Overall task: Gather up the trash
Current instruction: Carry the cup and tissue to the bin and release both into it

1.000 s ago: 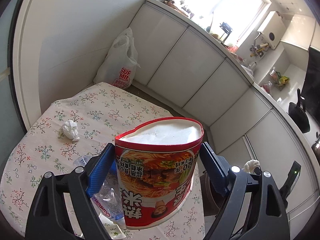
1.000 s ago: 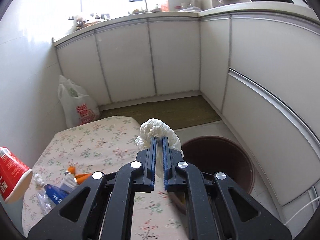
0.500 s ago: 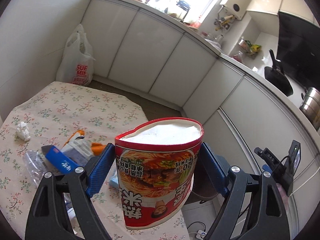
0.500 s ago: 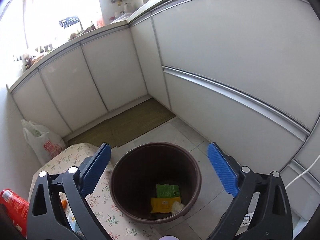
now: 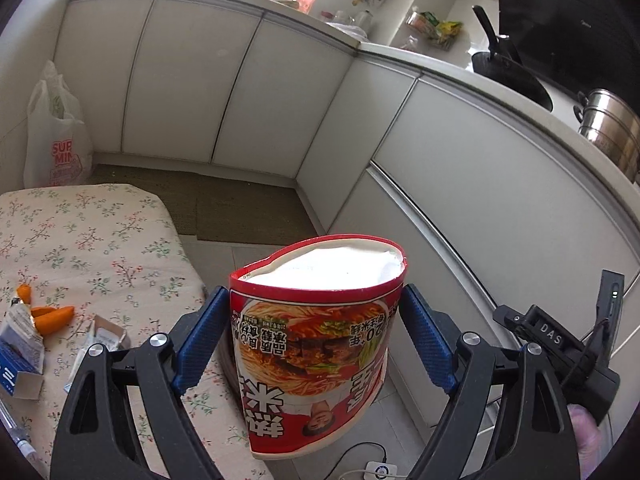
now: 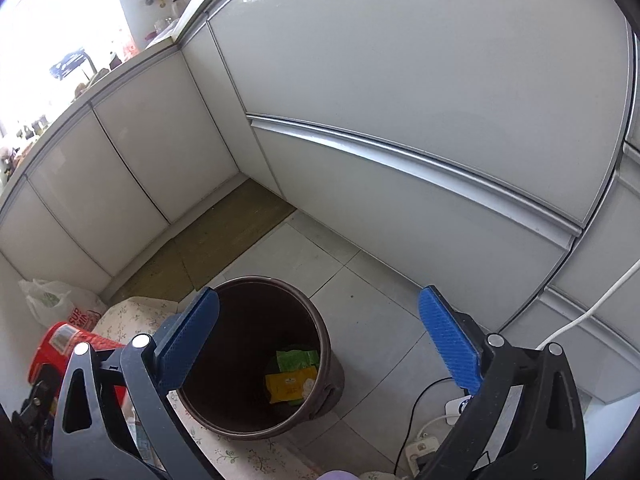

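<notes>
Noodle cup [image 5: 316, 344] is big, light and thin-walled, probably empty; its rim is already pressed into a heart shape, so I judge it soft and easy to crush. Left gripper [image 5: 316, 340] holds it by the two sides, above the table [image 5: 100, 248] edge and near the brown bin [image 6: 320, 340]. Right gripper [image 6: 320, 344] points down over the bin, its jaws wide apart with nothing between them. Wrappers [image 6: 294, 376] lie inside the bin.
</notes>
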{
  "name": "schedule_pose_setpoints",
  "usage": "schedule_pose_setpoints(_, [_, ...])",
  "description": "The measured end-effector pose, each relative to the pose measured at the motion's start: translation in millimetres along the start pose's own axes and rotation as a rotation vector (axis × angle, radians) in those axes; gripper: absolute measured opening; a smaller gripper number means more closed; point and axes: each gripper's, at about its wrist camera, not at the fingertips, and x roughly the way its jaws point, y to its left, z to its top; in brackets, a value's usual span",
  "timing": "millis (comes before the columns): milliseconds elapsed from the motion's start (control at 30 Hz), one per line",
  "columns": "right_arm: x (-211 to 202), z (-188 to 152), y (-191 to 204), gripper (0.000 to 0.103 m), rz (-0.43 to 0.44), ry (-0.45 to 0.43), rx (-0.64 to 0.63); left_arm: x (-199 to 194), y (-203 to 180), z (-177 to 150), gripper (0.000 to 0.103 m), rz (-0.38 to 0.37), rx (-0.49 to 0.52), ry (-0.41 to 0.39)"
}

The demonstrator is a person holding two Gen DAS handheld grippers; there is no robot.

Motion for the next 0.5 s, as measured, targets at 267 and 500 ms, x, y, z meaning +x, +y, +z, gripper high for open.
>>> schedule_pose_setpoints(267, [4,4,-16,0.096,0.001,0.016,0.041,39,-24,-5,0.085,0.002,0.017,0.097])
schedule_pose_setpoints(500, [3,2,-9,0.096,0.032,0.033,0.015,28,-22,-9,0.089,0.033,0.041,0.106])
